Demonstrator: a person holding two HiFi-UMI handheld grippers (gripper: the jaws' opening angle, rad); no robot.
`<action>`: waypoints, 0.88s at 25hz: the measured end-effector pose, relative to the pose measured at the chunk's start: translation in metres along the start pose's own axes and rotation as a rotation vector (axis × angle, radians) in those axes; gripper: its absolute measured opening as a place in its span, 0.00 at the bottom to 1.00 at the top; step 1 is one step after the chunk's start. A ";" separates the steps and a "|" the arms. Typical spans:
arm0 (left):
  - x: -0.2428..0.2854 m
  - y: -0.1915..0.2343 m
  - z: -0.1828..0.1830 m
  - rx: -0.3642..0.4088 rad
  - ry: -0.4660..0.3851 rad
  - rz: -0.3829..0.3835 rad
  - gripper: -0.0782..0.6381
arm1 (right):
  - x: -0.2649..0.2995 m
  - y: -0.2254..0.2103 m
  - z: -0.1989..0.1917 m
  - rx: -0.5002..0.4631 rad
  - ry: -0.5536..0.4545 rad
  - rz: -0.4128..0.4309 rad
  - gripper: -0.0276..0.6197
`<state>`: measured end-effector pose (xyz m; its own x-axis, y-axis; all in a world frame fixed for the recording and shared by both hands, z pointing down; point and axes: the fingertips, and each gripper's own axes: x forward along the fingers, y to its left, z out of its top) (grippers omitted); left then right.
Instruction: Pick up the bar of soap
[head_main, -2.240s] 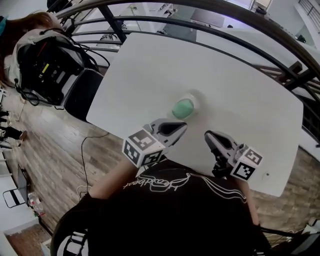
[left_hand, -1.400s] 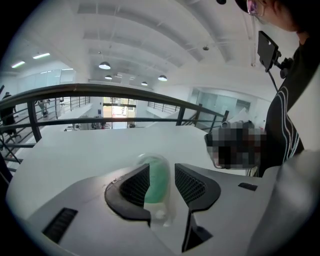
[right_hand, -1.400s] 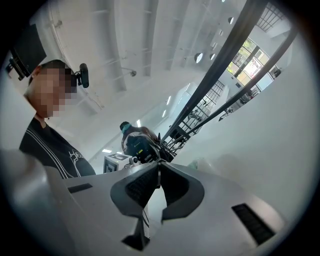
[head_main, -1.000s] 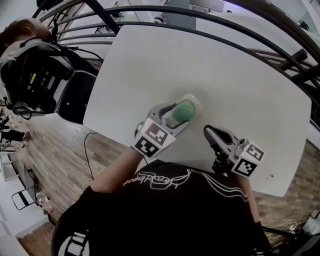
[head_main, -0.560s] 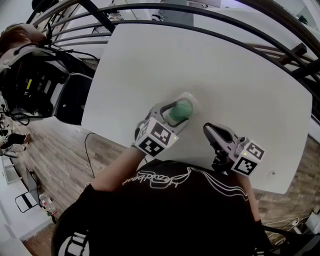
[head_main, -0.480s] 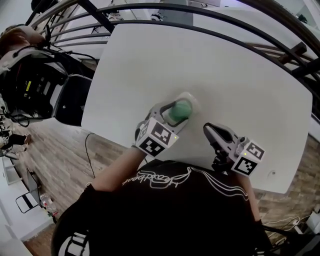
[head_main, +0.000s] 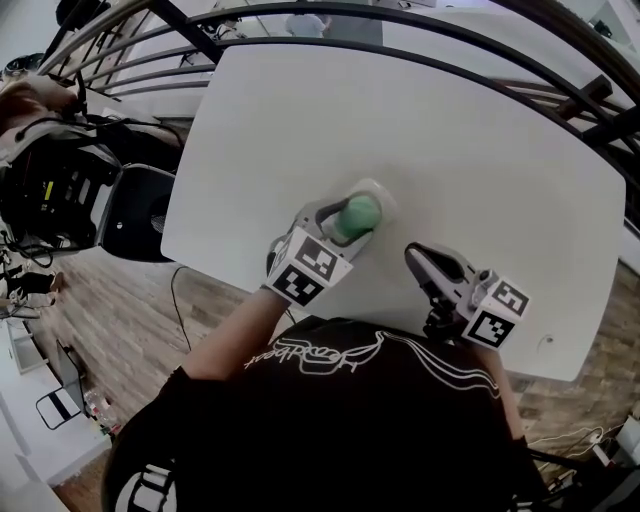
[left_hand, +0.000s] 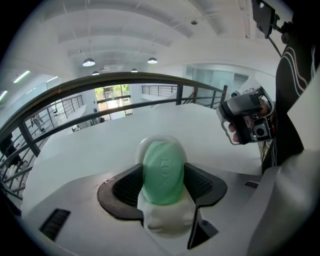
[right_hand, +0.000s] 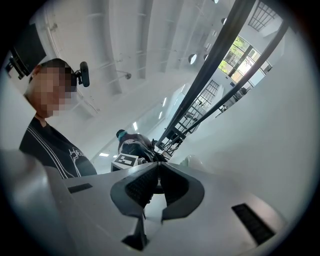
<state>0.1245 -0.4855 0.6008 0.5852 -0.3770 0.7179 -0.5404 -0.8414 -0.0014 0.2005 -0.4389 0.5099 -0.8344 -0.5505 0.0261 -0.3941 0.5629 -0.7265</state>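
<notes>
Fingers (left_hand: 126, 189) of left gripper (head_main: 343, 219) clamp the soap (left_hand: 161, 190); right gripper (right_hand: 158, 173) closed, empty. Embossing (left_hand: 164, 169) shows only in left gripper view.

the desk (head_main: 470, 150) lies bare beyond the soap dish (head_main: 378, 190) and on both its sides, up to the dark railing (left_hand: 125, 78) past the far edge. the left tool (head_main: 350, 220) has its jaws closed on the green soap bar (head_main: 358, 213), blocking those flanks. the right tool (head_main: 415, 258), jaws together, sits near, with bare desk between.
</notes>
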 end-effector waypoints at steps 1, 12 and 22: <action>0.002 -0.001 0.000 0.007 0.000 0.004 0.48 | -0.001 -0.001 -0.001 -0.001 0.000 0.001 0.07; -0.011 0.004 -0.007 -0.006 -0.002 0.000 0.48 | 0.005 0.013 -0.009 0.003 0.004 -0.006 0.07; -0.025 -0.031 -0.045 -0.024 -0.022 0.029 0.47 | -0.021 0.041 -0.065 -0.016 -0.011 -0.015 0.07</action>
<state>0.0990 -0.4328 0.6144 0.5822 -0.4099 0.7022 -0.5718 -0.8204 -0.0048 0.1769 -0.3640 0.5241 -0.8241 -0.5657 0.0292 -0.4127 0.5643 -0.7151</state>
